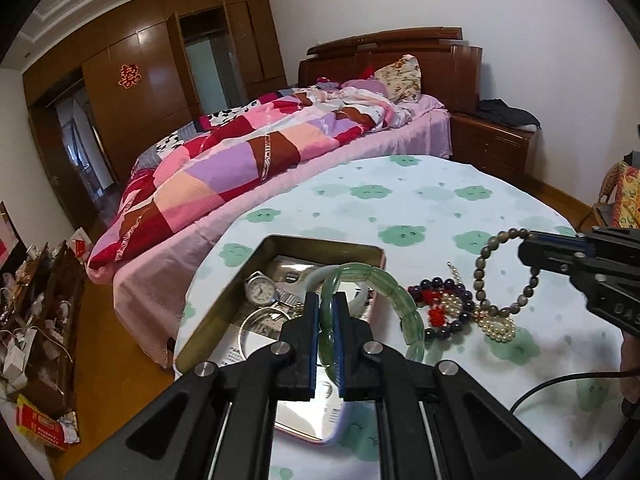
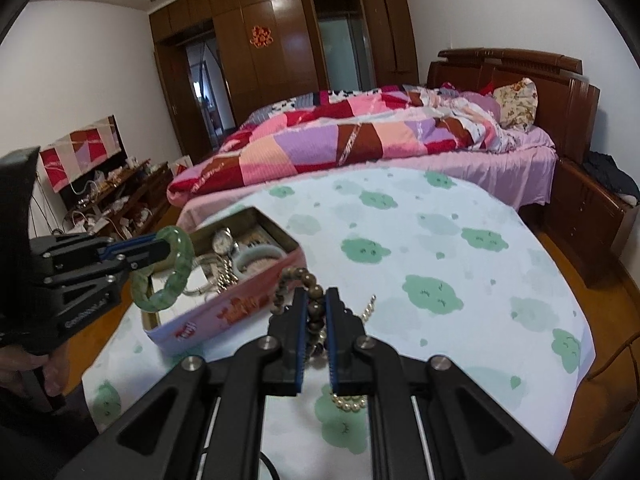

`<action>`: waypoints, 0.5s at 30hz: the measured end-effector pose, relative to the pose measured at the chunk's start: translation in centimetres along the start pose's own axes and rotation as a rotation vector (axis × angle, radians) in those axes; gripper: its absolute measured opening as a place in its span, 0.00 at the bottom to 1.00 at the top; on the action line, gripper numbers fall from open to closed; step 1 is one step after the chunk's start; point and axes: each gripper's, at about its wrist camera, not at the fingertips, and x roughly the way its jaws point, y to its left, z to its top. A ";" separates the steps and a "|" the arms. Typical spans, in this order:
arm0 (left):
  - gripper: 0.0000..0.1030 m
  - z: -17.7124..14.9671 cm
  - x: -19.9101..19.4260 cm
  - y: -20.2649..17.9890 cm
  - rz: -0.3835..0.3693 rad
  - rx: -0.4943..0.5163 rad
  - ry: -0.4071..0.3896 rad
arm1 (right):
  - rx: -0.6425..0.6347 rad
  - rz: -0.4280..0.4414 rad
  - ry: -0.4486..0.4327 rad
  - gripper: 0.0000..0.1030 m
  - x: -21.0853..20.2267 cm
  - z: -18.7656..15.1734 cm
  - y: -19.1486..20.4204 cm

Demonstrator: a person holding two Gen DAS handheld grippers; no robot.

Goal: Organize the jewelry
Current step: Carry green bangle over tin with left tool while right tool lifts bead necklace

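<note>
My left gripper (image 1: 325,299) is shut on a green jade bracelet (image 1: 400,294), held up above the near corner of an open tin box (image 1: 224,304). In the right wrist view the same left gripper (image 2: 165,249) grips that green bracelet (image 2: 178,276) beside the tin (image 2: 240,308). My right gripper (image 2: 316,295) is shut on a grey-brown bead bracelet (image 2: 302,276), lifted off the table. From the left wrist view the right gripper (image 1: 525,250) holds the bead bracelet (image 1: 478,268) hanging over a pile of pearl, red and purple beads (image 1: 452,314).
The tin holds a wristwatch (image 1: 260,288), a pale bangle (image 2: 260,254) and a metal band. The round table (image 2: 440,240) has a white cloth with green flowers. A bed with a patchwork quilt (image 1: 240,152) stands just behind it. Cluttered low shelves (image 1: 36,300) are at the left.
</note>
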 end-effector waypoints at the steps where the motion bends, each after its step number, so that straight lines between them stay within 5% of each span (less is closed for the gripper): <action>1: 0.05 0.0 0.0 0.2 0.007 -0.002 -0.001 | -0.001 0.003 -0.006 0.11 -0.1 0.1 0.1; 15: 0.05 0.2 0.6 2.8 0.053 -0.043 0.015 | -0.013 0.039 -0.036 0.11 0.7 0.5 2.3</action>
